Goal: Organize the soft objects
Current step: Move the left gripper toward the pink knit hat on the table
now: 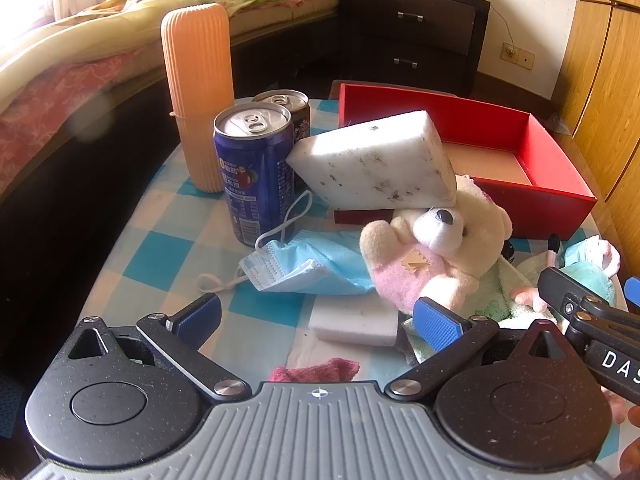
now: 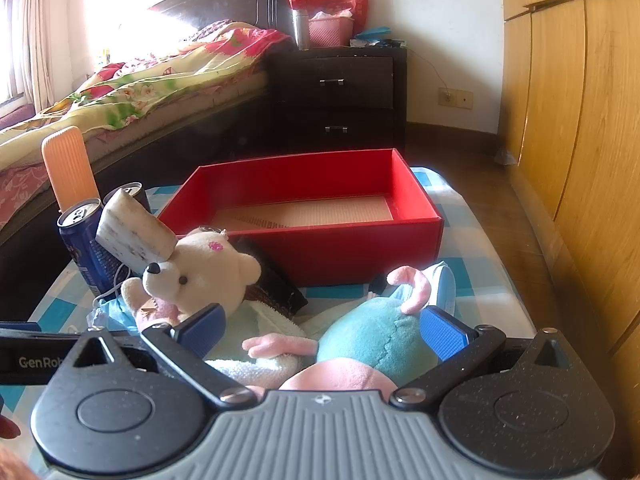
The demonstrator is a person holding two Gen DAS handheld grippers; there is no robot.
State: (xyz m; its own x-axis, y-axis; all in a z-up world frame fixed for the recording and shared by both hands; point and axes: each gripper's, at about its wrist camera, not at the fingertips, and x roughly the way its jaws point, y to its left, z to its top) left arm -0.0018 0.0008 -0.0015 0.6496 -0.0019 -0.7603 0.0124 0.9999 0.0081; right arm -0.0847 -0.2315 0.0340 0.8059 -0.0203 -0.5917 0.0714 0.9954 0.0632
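Task is judged barely begun: the red box [image 2: 304,236] at 12 o'clock is showing only a bare floor, nothing soft inside yet. All soft items are lying on the table [image 1: 160,256] w/ checked cloth: the white teddy bear [image 1: 436,256] at centre, the stained sponge block [image 1: 376,160] propped above it, the blue face mask [image 1: 296,268] at 9, the teal-and-pink plush [image 2: 376,340] nearest.

The right gripper [image 2: 324,332] is being held wide open around that plush, not closed on it. The left gripper [image 1: 316,320] is also wide open, empty, over a small white sponge [image 1: 352,320]. Blue can [image 1: 252,172] & orange ribbed case [image 1: 198,92] aren't soft; prob. to be left out.
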